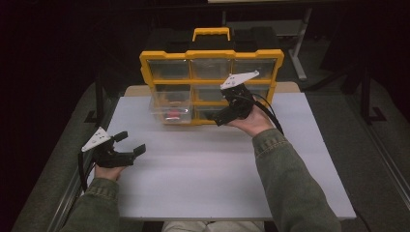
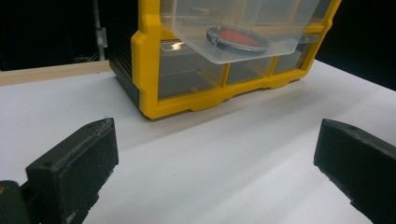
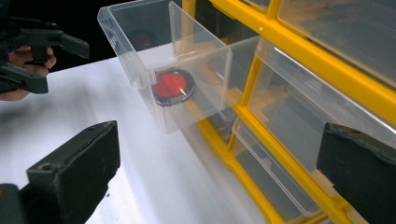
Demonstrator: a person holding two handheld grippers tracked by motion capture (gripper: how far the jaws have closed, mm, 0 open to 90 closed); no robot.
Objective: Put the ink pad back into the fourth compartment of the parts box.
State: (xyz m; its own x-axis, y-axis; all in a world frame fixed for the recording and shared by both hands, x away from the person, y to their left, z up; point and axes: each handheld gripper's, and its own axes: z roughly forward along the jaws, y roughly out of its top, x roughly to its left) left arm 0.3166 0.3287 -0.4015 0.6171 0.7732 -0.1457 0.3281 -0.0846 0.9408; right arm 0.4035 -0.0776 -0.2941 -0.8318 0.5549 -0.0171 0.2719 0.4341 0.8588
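Dark room; drawer [image 3: 187, 70] blurring red disc [image 3: 172, 87].

The red disc [image 2: 243, 38] shows blurred through the clear drawer [image 2: 233, 28].

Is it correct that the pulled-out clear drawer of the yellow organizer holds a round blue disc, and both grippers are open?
Not quite: the disc in the pulled-out drawer is red, as the right gripper view shows. Both the left gripper and the right gripper are indeed open.
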